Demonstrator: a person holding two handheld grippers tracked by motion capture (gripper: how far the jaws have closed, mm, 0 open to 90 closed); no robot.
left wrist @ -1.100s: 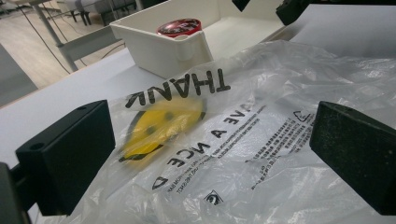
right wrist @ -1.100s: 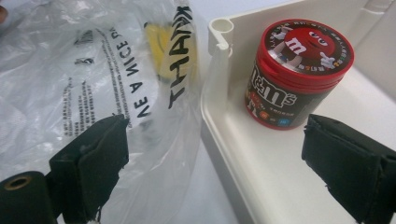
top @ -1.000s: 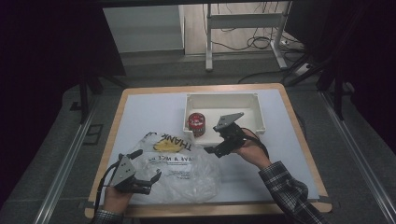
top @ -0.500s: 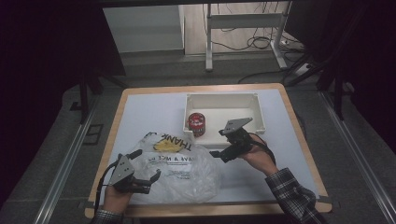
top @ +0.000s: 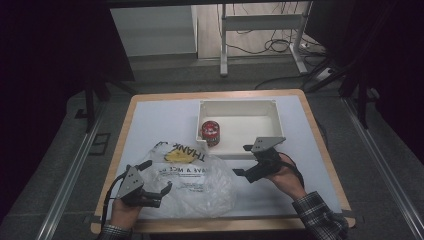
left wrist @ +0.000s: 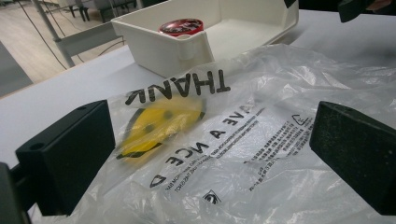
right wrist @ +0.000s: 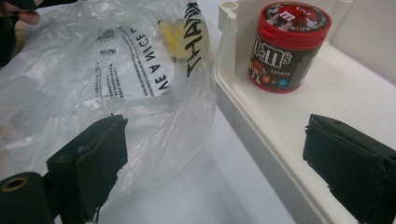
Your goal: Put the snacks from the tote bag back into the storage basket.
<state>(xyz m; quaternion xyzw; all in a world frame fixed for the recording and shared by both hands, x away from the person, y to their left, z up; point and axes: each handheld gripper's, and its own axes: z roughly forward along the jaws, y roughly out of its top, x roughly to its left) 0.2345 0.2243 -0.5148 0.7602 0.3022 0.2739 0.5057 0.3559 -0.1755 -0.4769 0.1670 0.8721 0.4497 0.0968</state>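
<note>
**Bag flat on the table, candy tub in the tray, nothing gripped yet**

As far as the pictures show, the work looks barely begun. At the left, the left gripper [top: 159,192] rests at the near left edge of the plastic bag [top: 192,175], which lies crumpled and flat on the white table [top: 150,125], its printed side up (lettering and a yellow face show through the film). Its jaws stand wide apart; in the left gripper view the bag [left wrist: 243,135] spreads between and beyond them, and whether a jaw touches the film I cannot tell. Nothing is clamped.

Just past the bag's far edge sits the white tray [top: 270,107], and in its near left corner stands the candy tub [top: 210,133] with a red lid, upright and untouched.

At the right, the right gripper [top: 248,167] hovers beside the bag's right edge, just in front of the tray. Its jaws are also spread wide and hold nothing; its own view looks across the bag [right wrist: 116,70] toward the tub [right wrist: 288,44].

My guess: opening the bag and moving the tub are both still to do.
</note>
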